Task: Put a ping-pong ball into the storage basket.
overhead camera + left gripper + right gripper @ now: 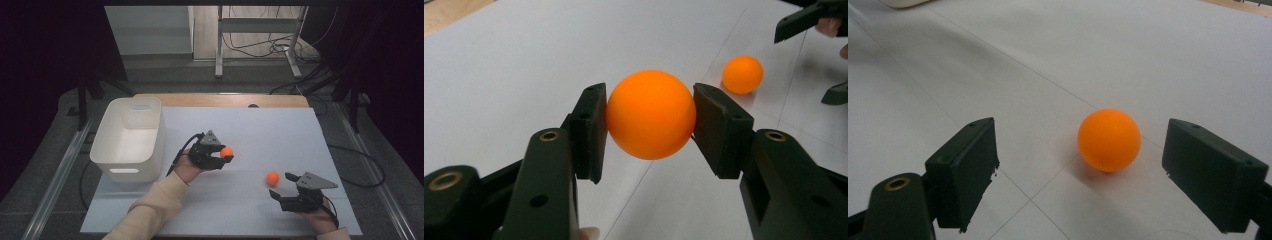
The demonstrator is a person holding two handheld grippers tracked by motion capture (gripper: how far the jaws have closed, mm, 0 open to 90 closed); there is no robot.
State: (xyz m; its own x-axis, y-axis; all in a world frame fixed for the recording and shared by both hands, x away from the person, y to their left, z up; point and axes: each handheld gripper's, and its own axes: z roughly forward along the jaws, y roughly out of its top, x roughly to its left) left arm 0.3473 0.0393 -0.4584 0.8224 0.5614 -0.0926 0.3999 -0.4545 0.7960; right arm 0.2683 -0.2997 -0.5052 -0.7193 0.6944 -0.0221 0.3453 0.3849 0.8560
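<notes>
Left gripper [651, 122] clamps a round orange ball [651, 114]; right gripper [1080, 172] wide around second ball [1109, 140]

Tongs [1080, 172] spread wide, orange ball [1109, 139] on white table [1148, 60] between pads (untouched).

Two hand-held grippers over a table, one clamped, one spread.

The left gripper [226, 151], near the table's middle, is held by a hand [186, 167] in a cream sleeve reaching from the near edge; its jaws pinch an orange ball [227, 152] from both sides. The right gripper [283, 186], near right, rests in the other hand [316, 216], jaws wide apart, touching nothing.
</notes>
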